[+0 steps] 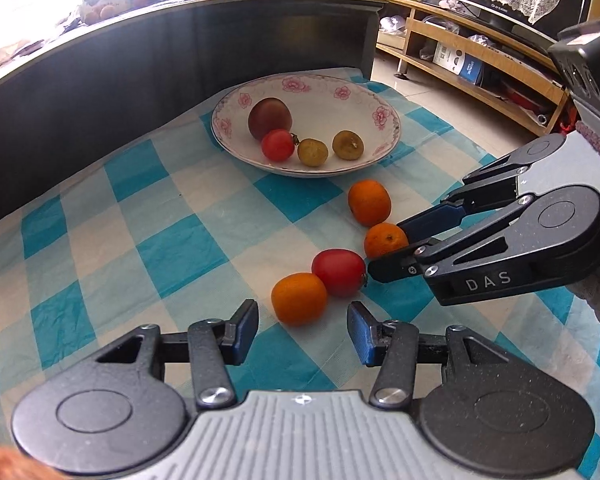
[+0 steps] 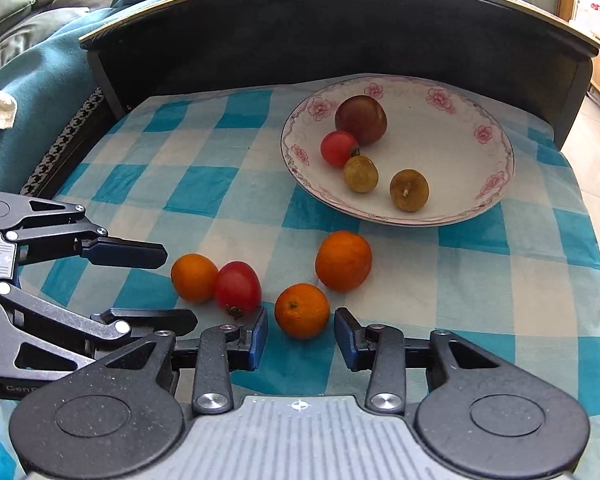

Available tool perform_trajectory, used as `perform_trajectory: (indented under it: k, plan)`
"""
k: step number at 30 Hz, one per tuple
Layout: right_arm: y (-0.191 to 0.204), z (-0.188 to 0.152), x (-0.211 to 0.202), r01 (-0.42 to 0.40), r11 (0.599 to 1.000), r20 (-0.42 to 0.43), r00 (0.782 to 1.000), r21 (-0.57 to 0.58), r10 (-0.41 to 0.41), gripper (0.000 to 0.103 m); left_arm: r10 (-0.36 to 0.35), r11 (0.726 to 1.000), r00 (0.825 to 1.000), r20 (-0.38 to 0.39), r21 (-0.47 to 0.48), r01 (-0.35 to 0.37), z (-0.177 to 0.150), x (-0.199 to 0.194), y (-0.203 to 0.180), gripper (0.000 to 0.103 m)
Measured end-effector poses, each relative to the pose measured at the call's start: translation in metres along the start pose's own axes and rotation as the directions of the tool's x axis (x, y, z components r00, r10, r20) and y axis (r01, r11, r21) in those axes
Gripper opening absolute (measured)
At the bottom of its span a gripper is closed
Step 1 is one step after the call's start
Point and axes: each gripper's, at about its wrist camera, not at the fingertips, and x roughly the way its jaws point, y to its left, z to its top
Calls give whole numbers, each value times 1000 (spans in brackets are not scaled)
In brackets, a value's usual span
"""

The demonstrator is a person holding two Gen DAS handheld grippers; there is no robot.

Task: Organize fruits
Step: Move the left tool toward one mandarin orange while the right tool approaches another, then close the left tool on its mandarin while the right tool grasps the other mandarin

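Two grippers, both w/ jaws apart, low over the checked cloth on the tabletop. Right gripper: jaws wide, a small orange sits just ahead of the gap, betw. the tips, not clamped. Its left tip is just beside the red tomato. Left gripper: jaws also wide, another orange right in front of the gap, touching that same tomato on its right. Nothing held by either.

Further out from the right jaws, a bigger orange lies alone on the cloth, near the plate. Beyond it the floral plate, holding a dark red fruit at the back, a small tomato touching it, and 2 brownish-yellow fruits nearer the front rim. Behind the plate, a dark curved table edge.
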Motion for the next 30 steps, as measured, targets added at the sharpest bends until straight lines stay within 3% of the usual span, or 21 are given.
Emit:
perform_trajectory:
  k: [3, 10, 16, 30]
  plan:
    - [1, 1, -1, 8, 1000, 5, 1000, -9, -8, 24, -2, 1000, 1000, 4, 6, 2, -1, 4, 0, 57]
    - [-3, 1, -9, -5, 1000, 7, 1000, 21, 5, 24, 17, 1000, 1000, 19, 27, -17, 0, 14, -2, 56]
    - [-8, -1, -14, -23, 998, 3, 1000, 50, 23, 24, 10, 1000, 1000, 11, 19, -10, 0, 17, -3, 41]
    - [-1, -17, -25, -29, 1000, -51, 998, -5, 29, 24, -10, 999, 998, -57, 43, 12, -13, 2, -7, 41]
